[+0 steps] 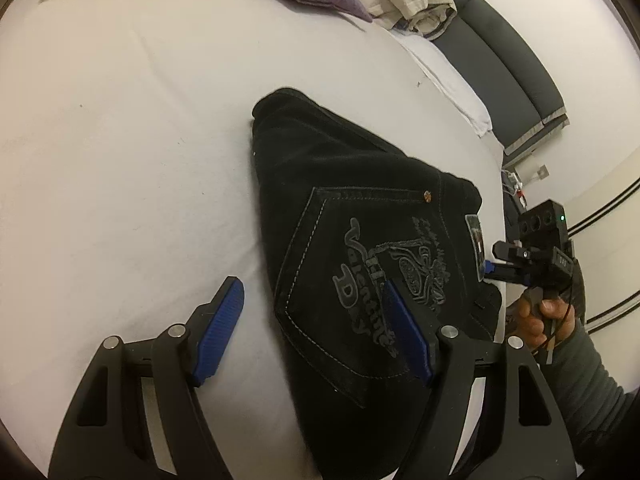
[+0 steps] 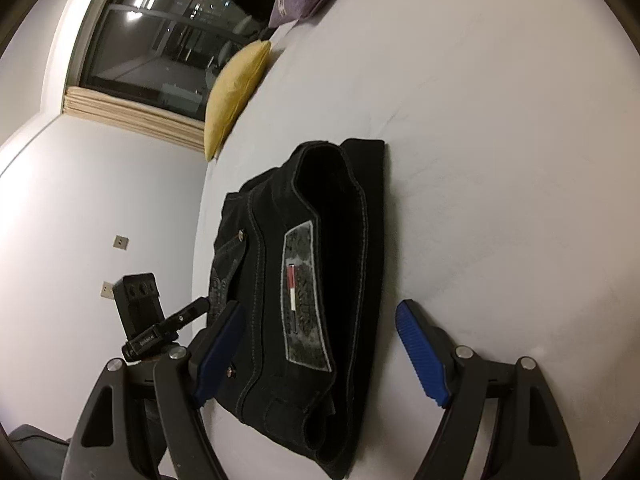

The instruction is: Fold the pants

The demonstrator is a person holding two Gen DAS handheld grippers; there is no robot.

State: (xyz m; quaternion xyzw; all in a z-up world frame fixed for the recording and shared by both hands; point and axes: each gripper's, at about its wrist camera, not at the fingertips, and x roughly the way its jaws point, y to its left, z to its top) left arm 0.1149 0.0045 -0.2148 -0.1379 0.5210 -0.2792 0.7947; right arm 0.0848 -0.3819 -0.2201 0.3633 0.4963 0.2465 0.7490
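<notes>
We see black pants (image 1: 360, 248) folded on white bed (image 1: 120, 140); left gripper (image 1: 312, 292) and right gripper (image 2: 320, 308) both gape wide, gripping nothing.

Folded black jeans (image 2: 320, 280) on white bed sheet (image 2: 500, 160), waistband patch (image 2: 304, 300) facing up; right gripper (image 2: 320, 320) spread wide above waistband, pads clear of fabric; yellow pillow (image 2: 236, 92) beyond.

The back pocket (image 1: 352, 280) of the black pants (image 1: 340, 208) carries embroidered lettering reading "Valentine's Day". The waistband patch (image 2: 306, 296), lower centre, has print too blurred to read.
</notes>
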